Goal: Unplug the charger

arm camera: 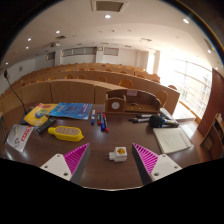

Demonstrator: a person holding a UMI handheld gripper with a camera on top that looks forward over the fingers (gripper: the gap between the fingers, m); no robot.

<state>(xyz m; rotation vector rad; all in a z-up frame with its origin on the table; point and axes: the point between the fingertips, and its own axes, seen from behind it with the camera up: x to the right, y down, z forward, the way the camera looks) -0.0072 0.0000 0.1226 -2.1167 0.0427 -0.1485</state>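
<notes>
Small and boxy, the white charger (pixel 119 153) sits on the dark wooden tabletop (pixel 100 172), between the gripper (pixel 111 160)'s pink, ridged pads (pixel 74 156) with a gap either side; the jaws stand wide apart, holding nothing. Beyond lie a rounded yellow plastic case (pixel 66 132), a blue book (pixel 71 111), pens (pixel 101 121) and a white notepad (pixel 171 141).

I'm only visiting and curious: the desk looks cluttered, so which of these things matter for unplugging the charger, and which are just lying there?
For the job:
- white charger, just ahead between the fingers
- gripper, open

Just lying about:
- yellow object
- blue book
- pens
- wooden desk organizer
- white notebook
</notes>
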